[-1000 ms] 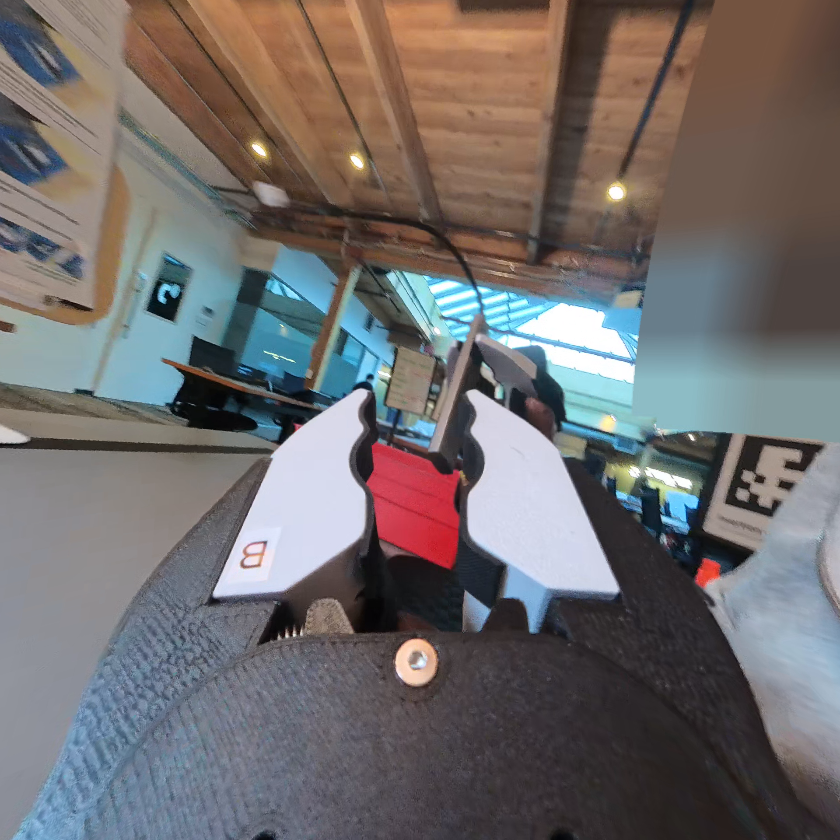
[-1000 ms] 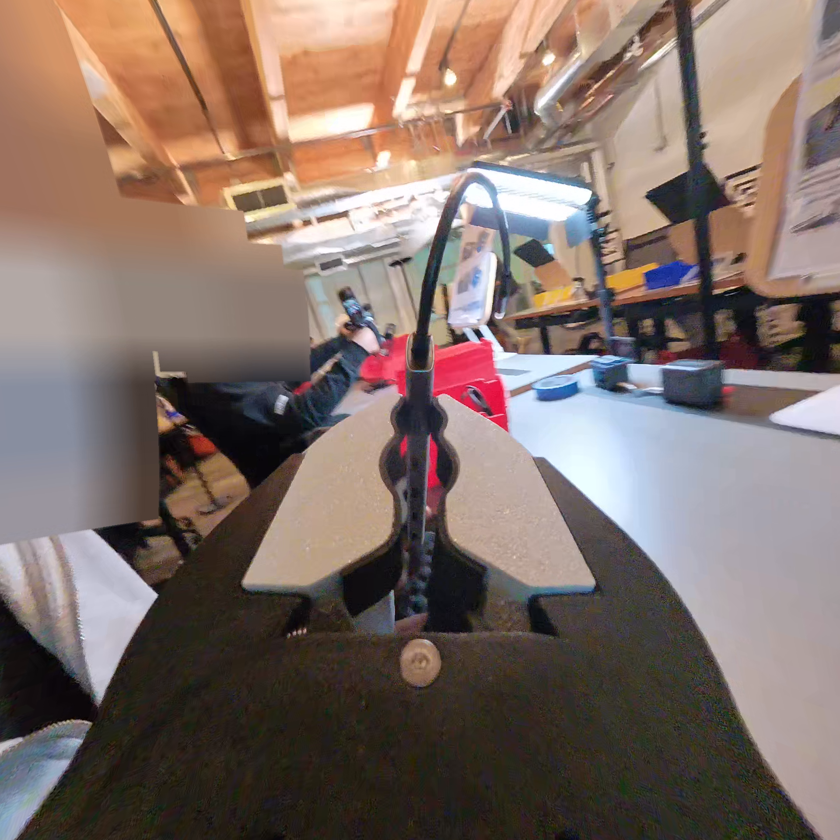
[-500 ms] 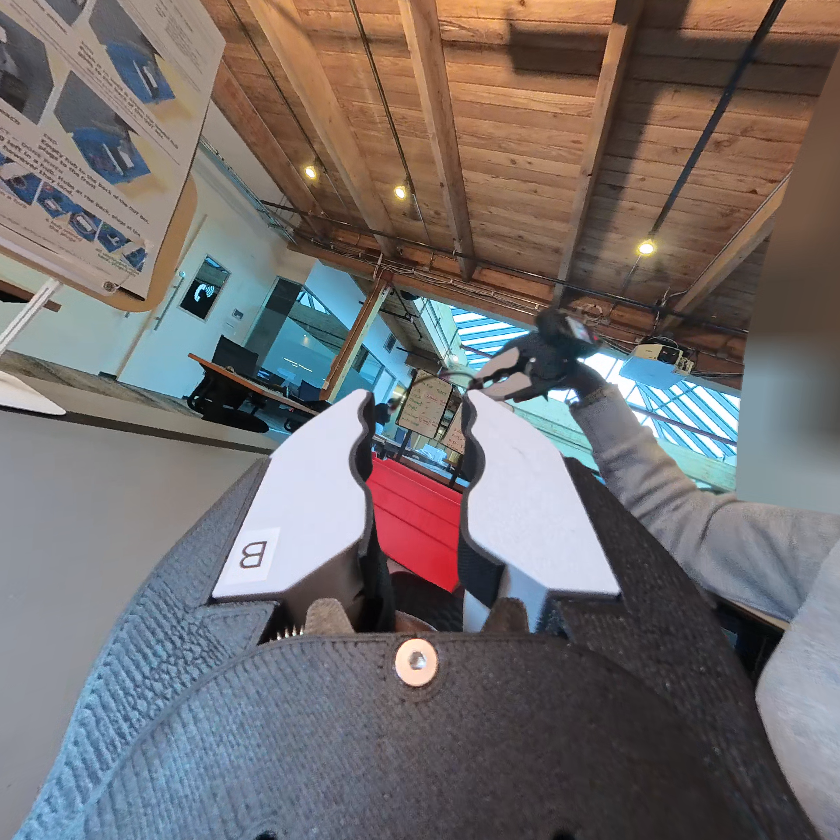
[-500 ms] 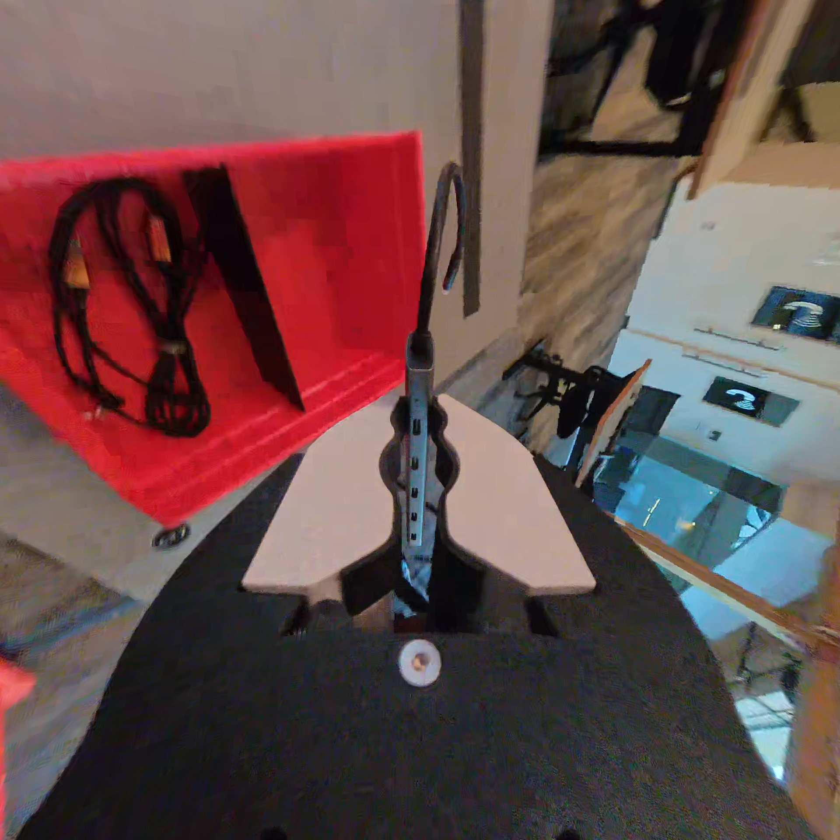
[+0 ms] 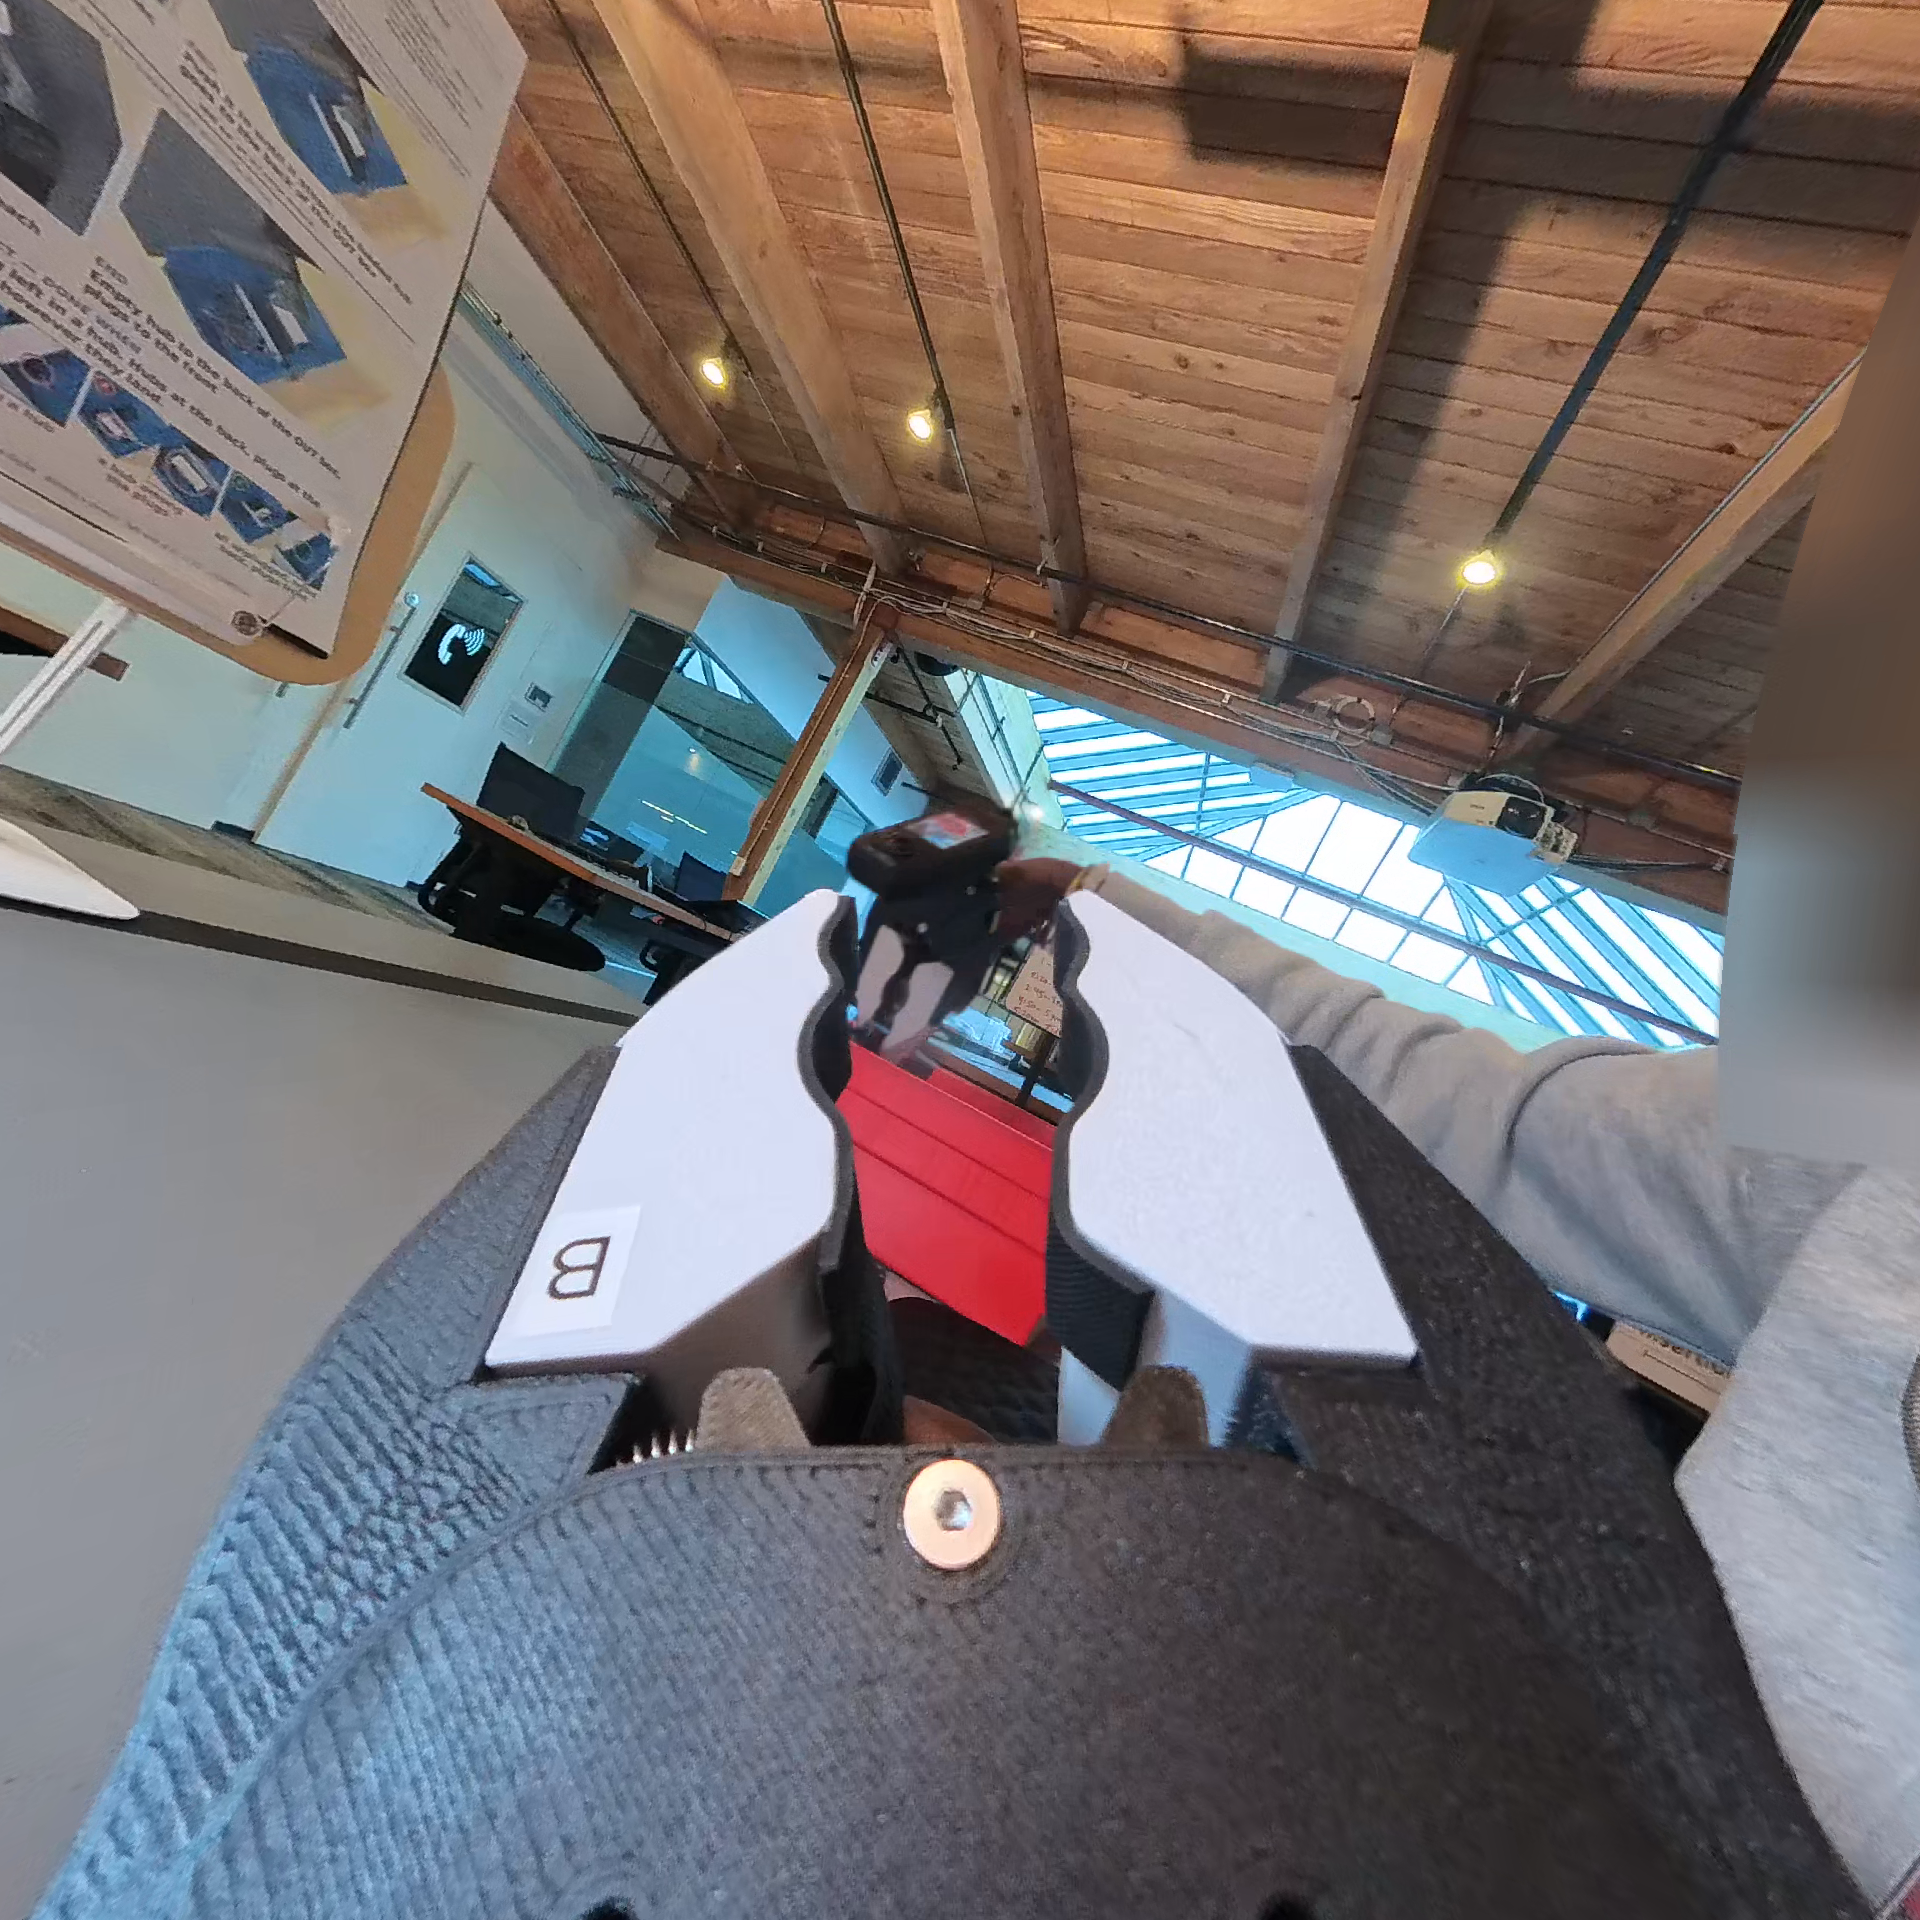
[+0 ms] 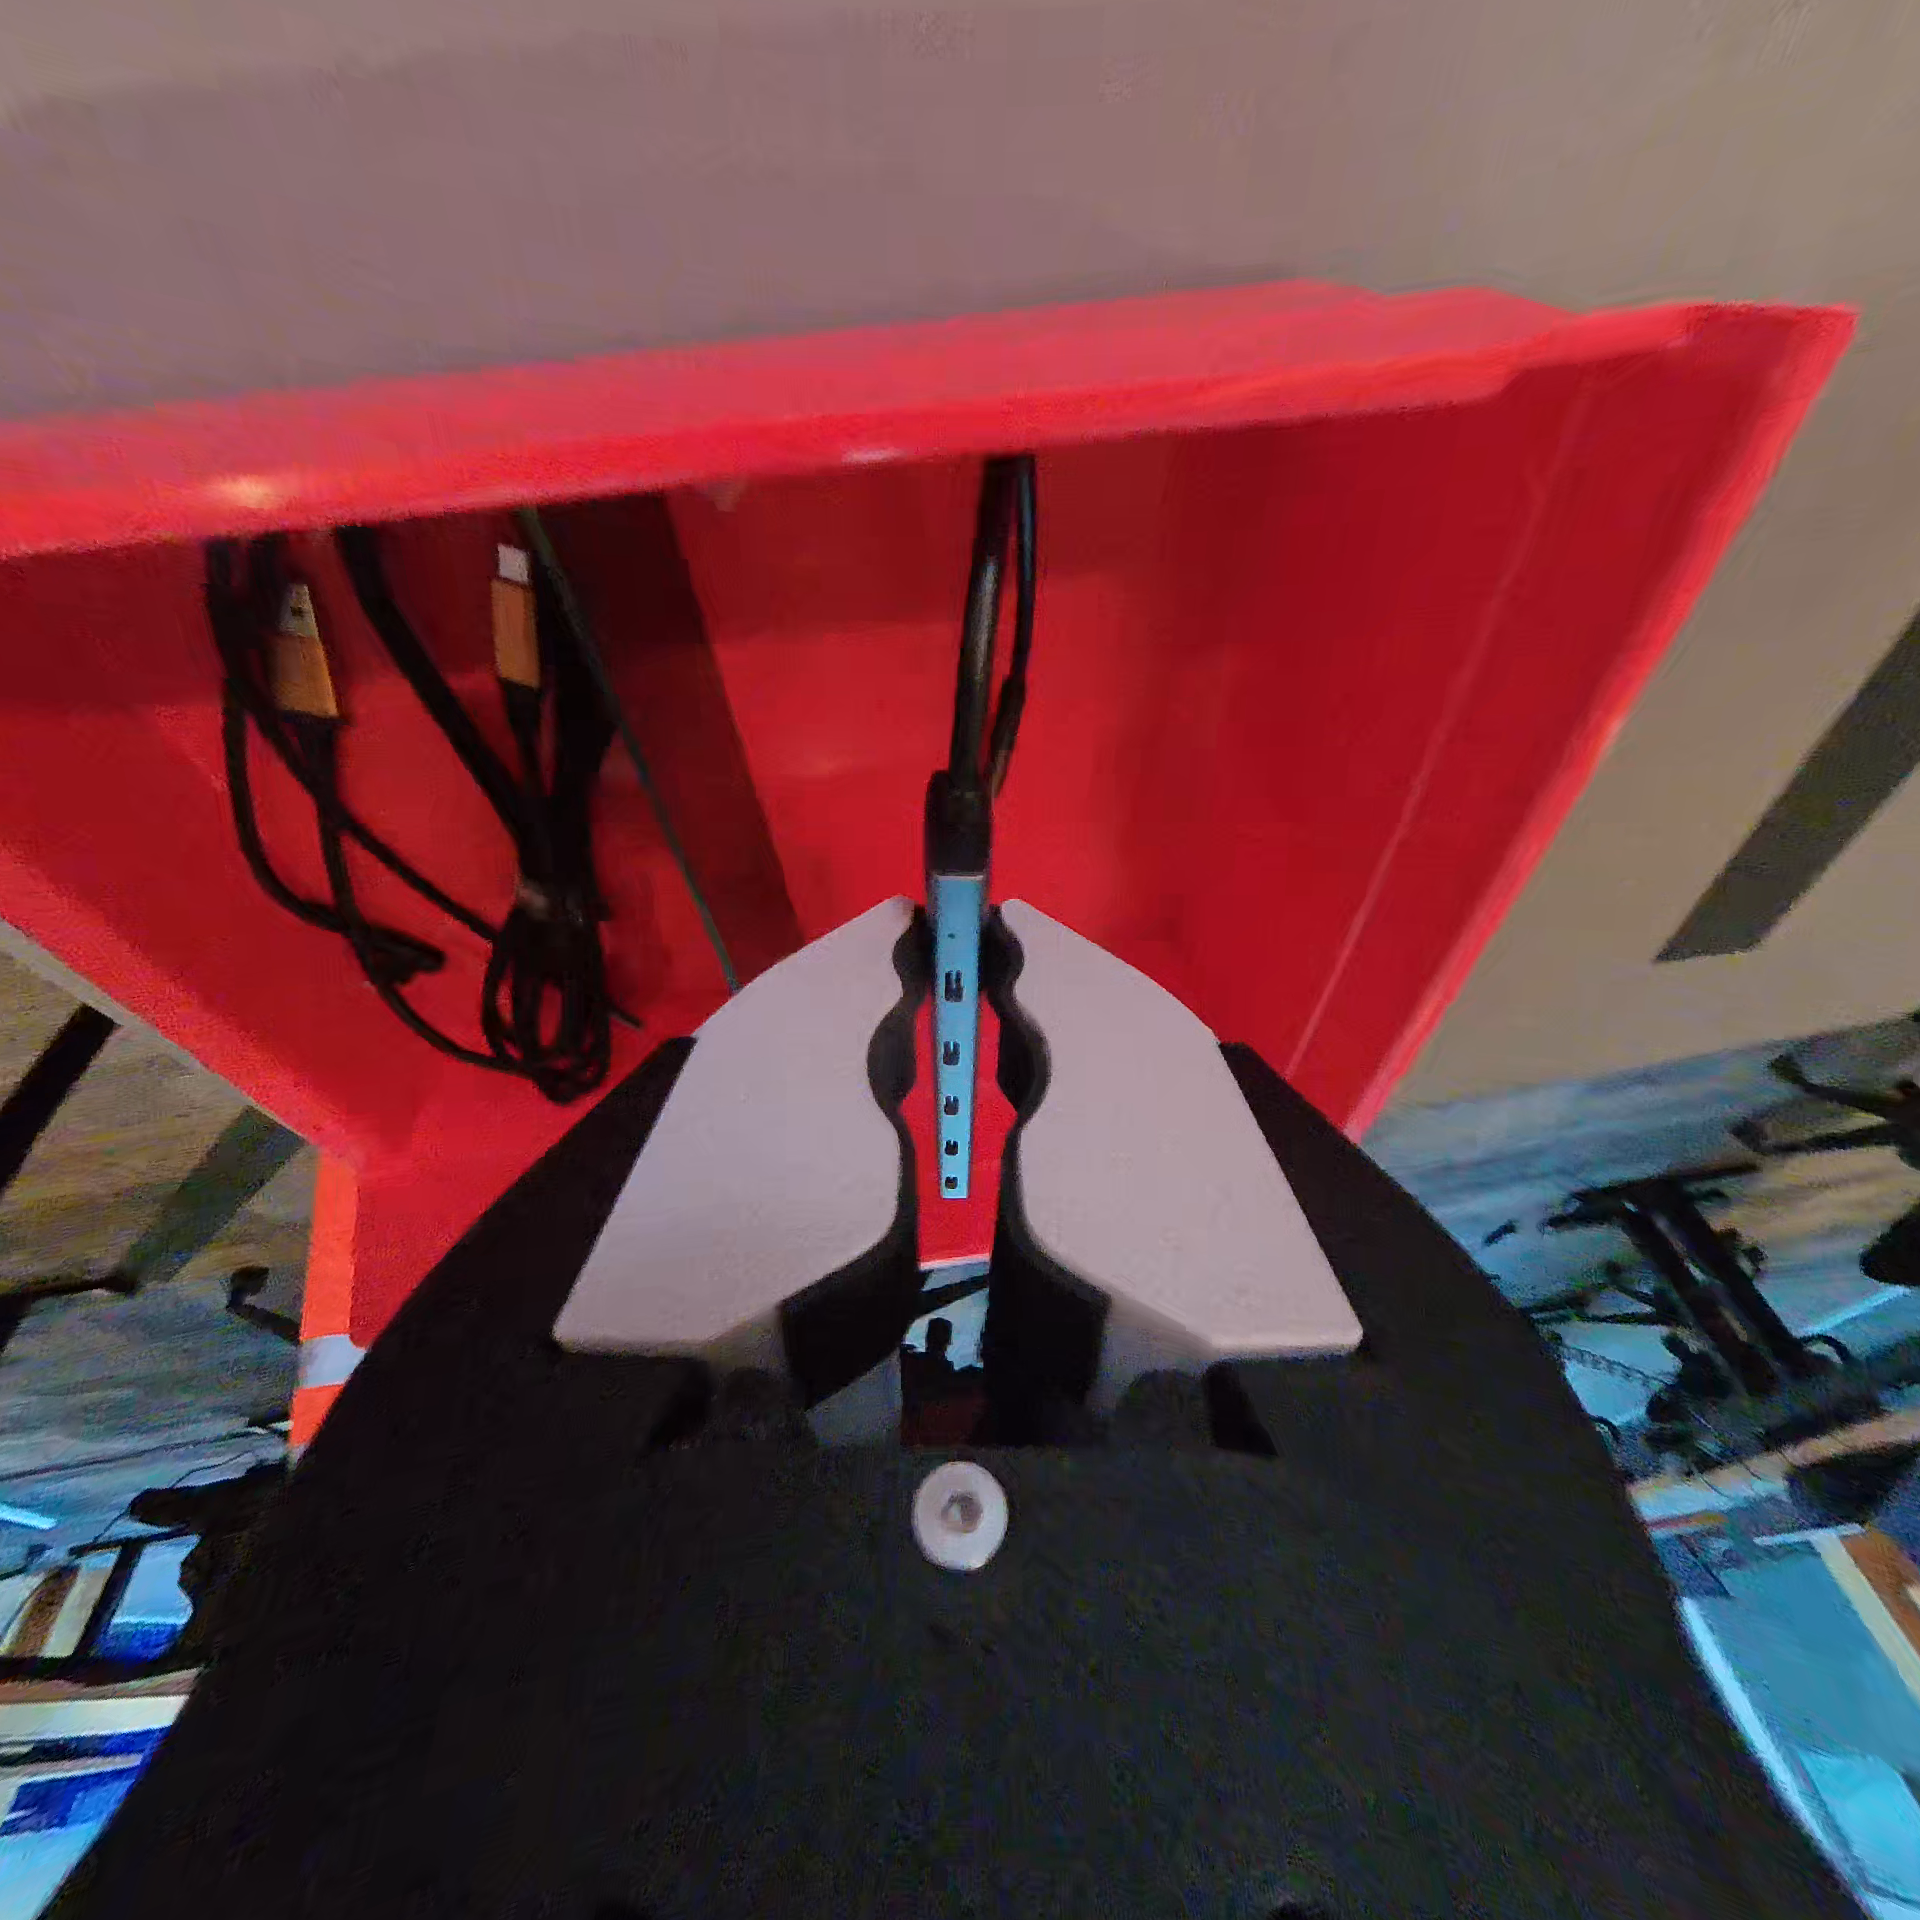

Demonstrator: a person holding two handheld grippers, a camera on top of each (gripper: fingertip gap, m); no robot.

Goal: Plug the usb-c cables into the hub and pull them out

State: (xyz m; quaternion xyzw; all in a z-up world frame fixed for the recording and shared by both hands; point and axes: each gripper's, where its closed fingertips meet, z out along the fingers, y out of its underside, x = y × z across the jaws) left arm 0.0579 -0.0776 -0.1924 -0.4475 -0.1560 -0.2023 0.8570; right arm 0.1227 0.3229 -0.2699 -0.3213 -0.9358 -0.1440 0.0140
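Note:
My right gripper (image 6: 956,920) is shut on the slim silver hub (image 6: 956,1049), which I see edge-on with several ports. It holds the hub inside the right compartment of a red bin (image 6: 1351,675), and the hub's black lead (image 6: 987,644) runs on toward the bin wall. Black braided usb-c cables (image 6: 540,935) with orange plugs (image 6: 516,634) lie bundled in the left compartment. My left gripper (image 5: 951,935) is open and empty, low over the grey table (image 5: 260,1143) and short of the red bin (image 5: 956,1174). The right gripper (image 5: 904,997) also shows over the bin in the left wrist view.
A dark divider (image 6: 727,675) splits the bin into two compartments. A grey sleeve (image 5: 1507,1122) reaches across the right of the left wrist view. An instruction board (image 5: 208,312) stands at the left above the table. Across from one pair of fingers to the other is roughly 40 cm.
The right gripper, still holding the hub, has swung from table level over and down into the red bin's right compartment. The left gripper has stayed open and has hardly moved.

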